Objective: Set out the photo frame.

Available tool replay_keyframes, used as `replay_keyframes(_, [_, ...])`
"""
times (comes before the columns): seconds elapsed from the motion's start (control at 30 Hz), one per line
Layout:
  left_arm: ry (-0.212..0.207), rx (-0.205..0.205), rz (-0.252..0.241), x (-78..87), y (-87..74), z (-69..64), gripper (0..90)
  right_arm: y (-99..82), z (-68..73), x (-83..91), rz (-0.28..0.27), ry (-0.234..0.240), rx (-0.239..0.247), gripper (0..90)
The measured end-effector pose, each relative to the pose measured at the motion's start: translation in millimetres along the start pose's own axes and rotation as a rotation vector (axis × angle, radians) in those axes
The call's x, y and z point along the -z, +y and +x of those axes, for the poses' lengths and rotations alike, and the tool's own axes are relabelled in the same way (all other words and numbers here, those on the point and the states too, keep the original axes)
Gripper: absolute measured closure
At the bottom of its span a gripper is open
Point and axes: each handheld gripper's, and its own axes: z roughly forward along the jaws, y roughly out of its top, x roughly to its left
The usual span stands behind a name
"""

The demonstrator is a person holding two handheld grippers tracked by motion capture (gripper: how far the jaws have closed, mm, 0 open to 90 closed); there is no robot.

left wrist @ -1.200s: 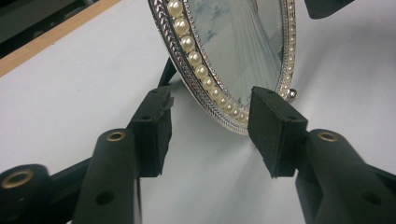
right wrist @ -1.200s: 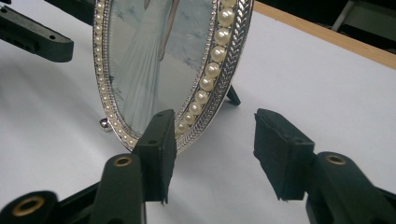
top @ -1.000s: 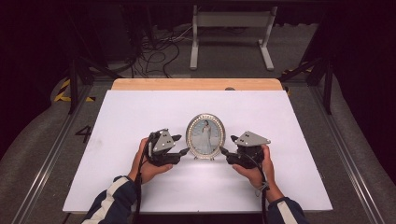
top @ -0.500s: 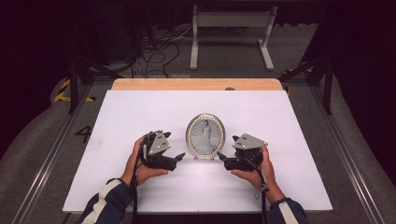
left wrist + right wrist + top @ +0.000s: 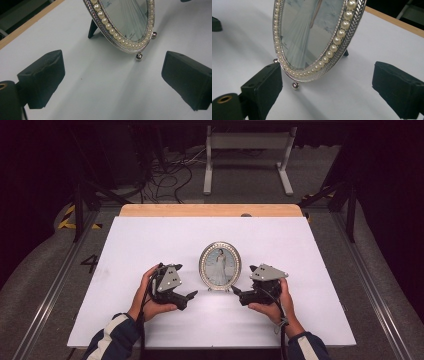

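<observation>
- Oval picture frame [image 5: 220, 265] stands upright on the white tabletop [image 5: 150, 240], about mid-width, nearer my edge than the far wooden edge [image 5: 210, 210].
- Frame has a silver braided rim with a pearl ring inside it; photo shows a figure in a long white dress.
- It rests on two small ball feet [image 5: 139, 57] at the front and a dark back prop [image 5: 92, 28] — leans back slightly.
- My left gripper [image 5: 192, 295] is on the left of the frame, low over the tabletop, tips pointing toward the frame's base, not touching it.
- Left fingers [image 5: 41, 77] have just been opening and now stand wide apart — nothing between them; the frame's lower rim sits ahead of the gap in the left gripper view.
- My right gripper [image 5: 235, 292] is on the right of the frame, tips aimed at its base, just beside it.
- Right fingers [image 5: 262, 87] have also just been opening and are spread wide — no pad pressing the frame. In the right gripper view the frame's bottom edge and one ball foot [image 5: 295, 85] sit just beside the left-hand finger; can't tell if it grazes the rim.
- Both my hands hold the grippers from below, striped sleeve [image 5: 112, 335] on the left forearm.
- Frame stands free, between the two grippers.
</observation>
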Motion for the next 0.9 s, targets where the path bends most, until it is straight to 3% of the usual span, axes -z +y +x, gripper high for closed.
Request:
replay_keyframes(0.37, [0.027, 0.0, 0.028, 13.3, -11.4, 1.1, 5.8, -6.5, -4.1, 4.2, 0.04, -0.043, 0.002, 10.4])
replay_keyframes(0.9, [0.067, 0.005, 0.061, 35.8, -35.1, 6.0, 5.6, -18.3, -8.5, 18.6, 0.05, -0.109, 0.064, 11.6])
